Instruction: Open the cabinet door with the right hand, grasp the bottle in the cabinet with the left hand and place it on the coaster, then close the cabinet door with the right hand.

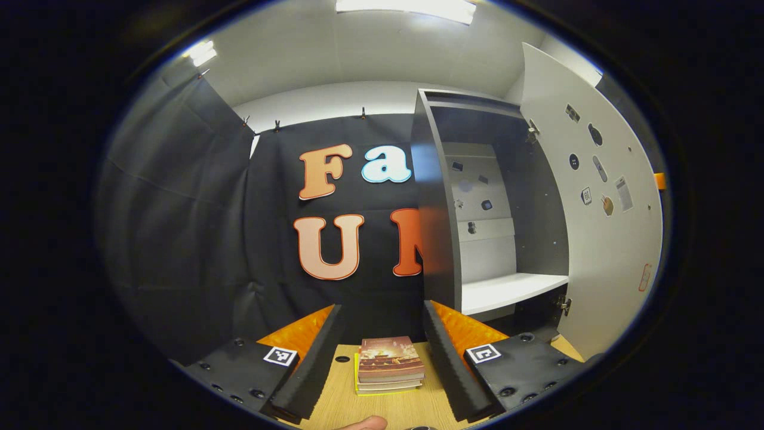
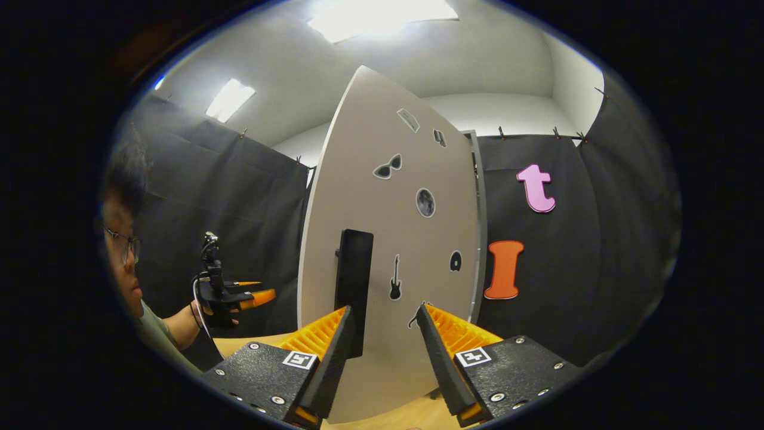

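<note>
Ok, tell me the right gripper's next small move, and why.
Probably ease the right gripper sideways until its open fingers straddle the black handle, ready to swing the cabinet door shut. The door stands wide open, the visible shelf holds no bottle, and the left gripper is open, empty.

One cabinet [image 1: 441, 197], one door [image 2: 388, 239], two books [image 1: 389, 364] (stacked).

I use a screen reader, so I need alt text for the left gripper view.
An open cabinet with its door swung right and a bare white shelf inside. Below, the open left gripper frames a stack of books on a wooden table.
</note>
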`<state>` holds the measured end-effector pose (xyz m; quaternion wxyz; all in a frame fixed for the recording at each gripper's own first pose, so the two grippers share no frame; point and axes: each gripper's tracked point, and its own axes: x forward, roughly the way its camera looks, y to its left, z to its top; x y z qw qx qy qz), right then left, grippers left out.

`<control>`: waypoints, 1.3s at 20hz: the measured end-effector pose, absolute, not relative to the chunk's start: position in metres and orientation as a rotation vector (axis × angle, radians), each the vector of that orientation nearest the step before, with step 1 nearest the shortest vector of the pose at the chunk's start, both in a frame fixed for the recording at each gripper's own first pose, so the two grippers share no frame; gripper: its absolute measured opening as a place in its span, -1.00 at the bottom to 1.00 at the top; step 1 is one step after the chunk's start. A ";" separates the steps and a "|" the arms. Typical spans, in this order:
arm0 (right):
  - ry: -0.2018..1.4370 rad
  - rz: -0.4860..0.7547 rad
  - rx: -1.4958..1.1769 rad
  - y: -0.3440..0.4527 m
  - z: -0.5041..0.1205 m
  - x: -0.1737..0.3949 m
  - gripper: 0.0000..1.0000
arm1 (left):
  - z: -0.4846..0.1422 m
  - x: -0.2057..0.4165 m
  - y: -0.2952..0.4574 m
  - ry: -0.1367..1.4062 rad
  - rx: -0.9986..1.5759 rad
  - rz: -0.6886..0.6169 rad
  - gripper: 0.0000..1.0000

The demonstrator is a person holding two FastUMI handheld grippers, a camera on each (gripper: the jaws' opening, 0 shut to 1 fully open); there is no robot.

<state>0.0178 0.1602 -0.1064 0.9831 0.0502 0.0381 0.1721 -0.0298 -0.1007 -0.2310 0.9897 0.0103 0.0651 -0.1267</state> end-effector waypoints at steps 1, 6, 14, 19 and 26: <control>0.077 0.351 0.114 0.169 -0.109 0.020 0.40 | -0.230 -0.029 -0.100 0.131 0.021 -0.251 0.75; 0.068 0.400 0.124 0.223 -0.120 0.042 0.43 | -0.218 -0.026 -0.102 0.114 0.016 -0.238 0.75; 0.118 0.390 0.127 0.258 -0.143 0.071 0.56 | -0.210 -0.028 -0.101 0.116 -0.013 -0.249 0.75; 0.161 0.406 0.145 0.259 -0.145 0.070 0.56 | -0.204 -0.029 -0.104 0.169 -0.117 -0.287 0.75; 0.198 0.357 0.116 0.279 -0.158 0.104 0.51 | -0.193 -0.004 -0.076 0.181 -0.130 -0.220 0.97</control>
